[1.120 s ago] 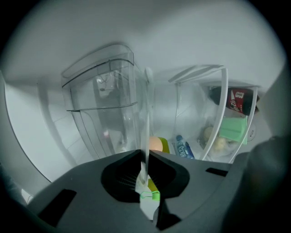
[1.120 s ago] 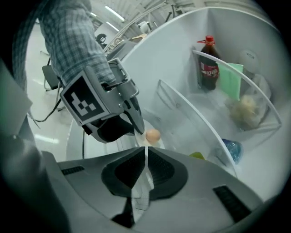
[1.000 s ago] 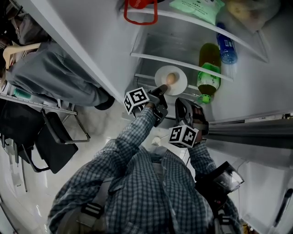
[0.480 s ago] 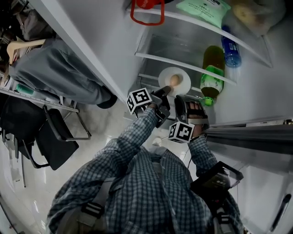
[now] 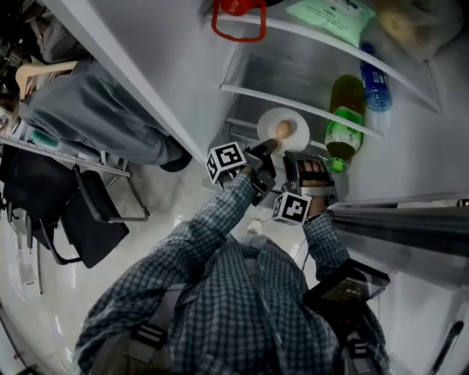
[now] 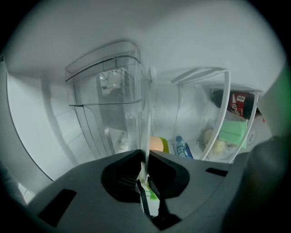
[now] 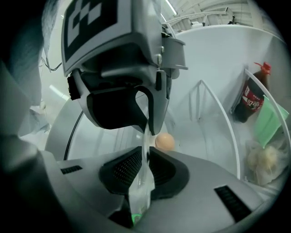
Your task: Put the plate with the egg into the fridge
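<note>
A white plate (image 5: 271, 123) with a brown egg (image 5: 283, 130) on it is held at the fridge's lower shelf. My left gripper (image 5: 265, 146) is shut on the plate's near rim; in the left gripper view the rim (image 6: 147, 127) runs edge-on between the jaws, with the egg (image 6: 157, 144) beyond. My right gripper (image 5: 301, 158) is beside it on the right. Its jaws have just opened and then closed a little, and they are shut on the plate's rim (image 7: 146, 152). The right gripper view shows the left gripper (image 7: 148, 129) pinching the same rim near the egg (image 7: 164, 141).
A green bottle (image 5: 343, 124) and a blue bottle (image 5: 374, 80) lie right of the plate. White shelf rails (image 5: 293, 106) cross above it. A red handle (image 5: 238, 22) and a green bag (image 5: 330, 11) are higher up. The open fridge door (image 5: 132, 80) stands left, with a black chair (image 5: 95, 220) beyond it.
The right gripper has rolled and come in against the plate's near rim beside the left gripper. The left gripper and the plate have kept their place.
</note>
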A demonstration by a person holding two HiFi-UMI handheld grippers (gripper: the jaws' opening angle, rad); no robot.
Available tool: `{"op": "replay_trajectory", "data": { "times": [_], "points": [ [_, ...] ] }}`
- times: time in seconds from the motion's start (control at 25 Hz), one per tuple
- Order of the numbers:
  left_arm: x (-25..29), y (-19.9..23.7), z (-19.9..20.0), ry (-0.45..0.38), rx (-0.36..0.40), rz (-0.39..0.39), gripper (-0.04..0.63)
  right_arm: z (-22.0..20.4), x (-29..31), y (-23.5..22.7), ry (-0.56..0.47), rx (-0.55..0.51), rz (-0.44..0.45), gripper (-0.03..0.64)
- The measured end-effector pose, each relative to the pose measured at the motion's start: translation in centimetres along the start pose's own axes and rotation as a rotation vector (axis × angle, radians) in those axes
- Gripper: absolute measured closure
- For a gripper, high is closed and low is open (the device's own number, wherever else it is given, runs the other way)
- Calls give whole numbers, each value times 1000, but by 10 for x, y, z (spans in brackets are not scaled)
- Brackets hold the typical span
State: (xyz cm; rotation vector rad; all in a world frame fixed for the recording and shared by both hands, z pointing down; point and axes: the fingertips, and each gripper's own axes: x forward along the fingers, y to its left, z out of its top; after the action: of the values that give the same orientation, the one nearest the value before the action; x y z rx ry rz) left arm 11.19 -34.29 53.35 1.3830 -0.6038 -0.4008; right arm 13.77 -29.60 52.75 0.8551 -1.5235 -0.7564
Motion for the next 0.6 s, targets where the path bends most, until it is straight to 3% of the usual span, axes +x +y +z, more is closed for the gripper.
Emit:
{"op": "replay_trajectory", "data": {
  "times": [0.12,0.6],
  "points": [
    [-1,-1,0,-6,-13,-13,571,0,0,-4,11,-14,-4,586],
    [-3,-3,0,-28,-42,-30,569,0,0,-6,43,-47,18,592]
  ]
}}
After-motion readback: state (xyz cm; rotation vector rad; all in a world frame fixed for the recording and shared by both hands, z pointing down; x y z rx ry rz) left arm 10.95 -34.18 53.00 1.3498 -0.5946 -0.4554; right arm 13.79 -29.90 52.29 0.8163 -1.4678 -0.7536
